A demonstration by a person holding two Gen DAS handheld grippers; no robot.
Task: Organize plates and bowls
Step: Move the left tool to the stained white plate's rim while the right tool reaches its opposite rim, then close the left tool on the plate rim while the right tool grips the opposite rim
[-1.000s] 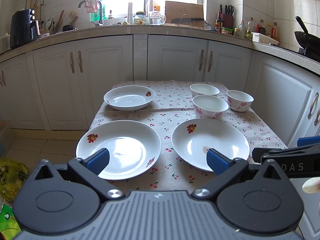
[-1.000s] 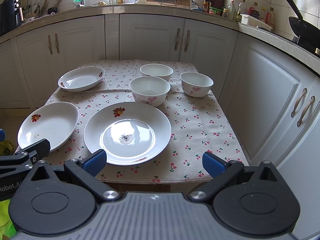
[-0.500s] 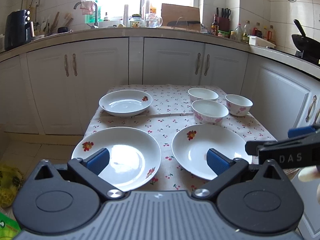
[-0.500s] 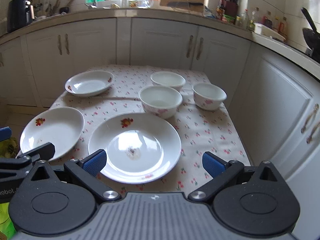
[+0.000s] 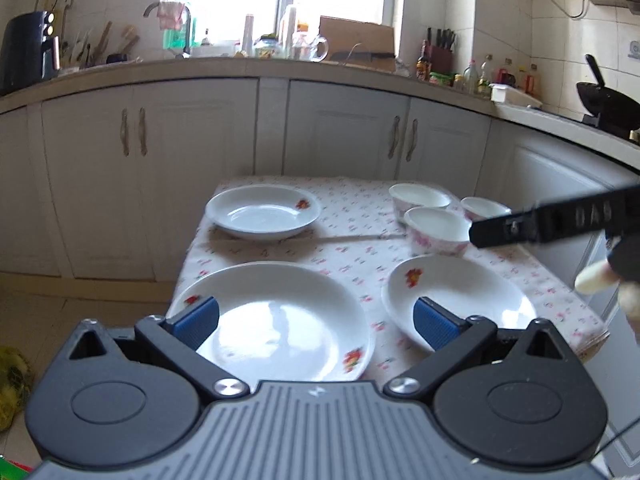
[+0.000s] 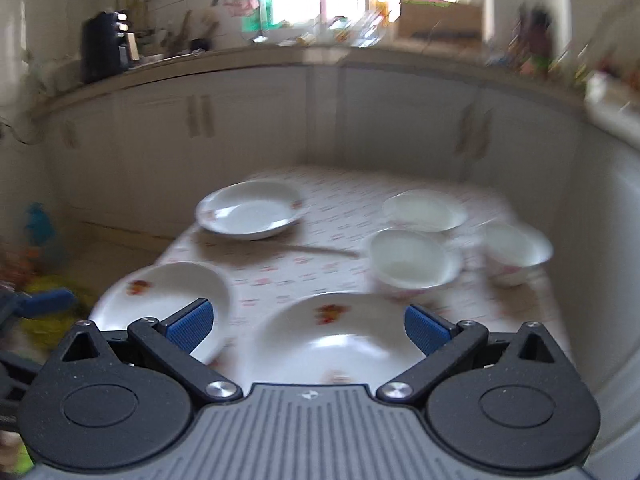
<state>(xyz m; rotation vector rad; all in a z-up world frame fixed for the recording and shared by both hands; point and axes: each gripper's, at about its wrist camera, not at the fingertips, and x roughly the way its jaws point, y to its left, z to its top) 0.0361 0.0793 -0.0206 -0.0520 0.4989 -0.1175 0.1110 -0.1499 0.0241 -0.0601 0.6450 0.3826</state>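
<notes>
1. Both sets of jaws stand wide apart w/ nothing between them: left gripper [image 5: 314, 322] and right gripper [image 6: 309, 322], blue pads on each, both held above the near edge of the table [image 5: 352, 266].
2. Table, covered w/ a cherry-print cloth, is the landmark; white cabinets [image 5: 160, 168] stand behind it.
3. Near-left plate [image 5: 280, 320], white w/ a red flower on the rim, sits at the table's near-left corner, below the left gripper.
4. Near-right plate [image 5: 460, 296], same pattern, lies on the table's near right, just beside the first, not touching.
5. Far plate [image 5: 262, 216], deeper, sits at the table's far left, apart from the near pair.
6. Three bowls on the table's far right, close together: front bowl [image 5: 436, 228], back bowl [image 5: 418, 196], right bowl [image 5: 484, 208], part hidden in the left view by the other gripper's black finger.
7. Right wrist view is motion-blurred; same layout shows.
8. Person's fingertip [image 5: 594, 280] shows at the right edge of the left view.
</notes>
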